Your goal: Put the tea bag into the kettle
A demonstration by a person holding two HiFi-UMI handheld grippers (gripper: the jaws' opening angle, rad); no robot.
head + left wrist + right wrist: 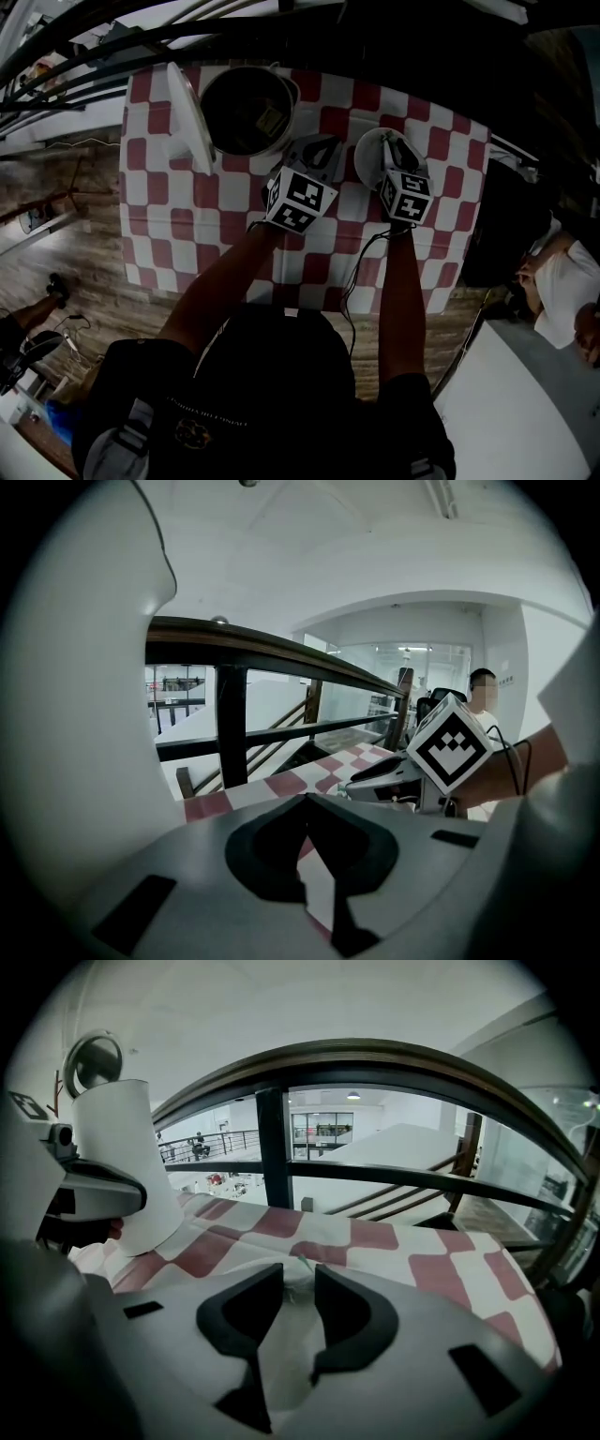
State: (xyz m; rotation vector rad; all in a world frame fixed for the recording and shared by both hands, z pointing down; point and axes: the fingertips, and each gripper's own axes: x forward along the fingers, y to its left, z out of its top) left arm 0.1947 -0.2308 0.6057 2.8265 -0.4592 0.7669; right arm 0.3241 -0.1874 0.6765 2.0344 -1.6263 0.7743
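Note:
The white kettle [246,111] stands open at the table's far left, its lid [190,112] tipped up on the left side. A small pale tag-like piece [270,120] shows inside it. My right gripper [396,148] hovers over a small white dish [367,155], jaws open. In the right gripper view, the right gripper [298,1297] has a pale crumpled thing with a green tip [302,1266] at its gap; whether that is the tea bag I cannot tell. My left gripper [317,148] sits between kettle and dish; the left gripper [305,803] has its tips meeting, with nothing in them.
A red-and-white checked cloth [441,216] covers the table. A dark railing [375,1068] runs behind its far edge. A seated person [567,281] is at the right, beside a black box [502,225]. The kettle's white wall [75,714] fills the left gripper view's left side.

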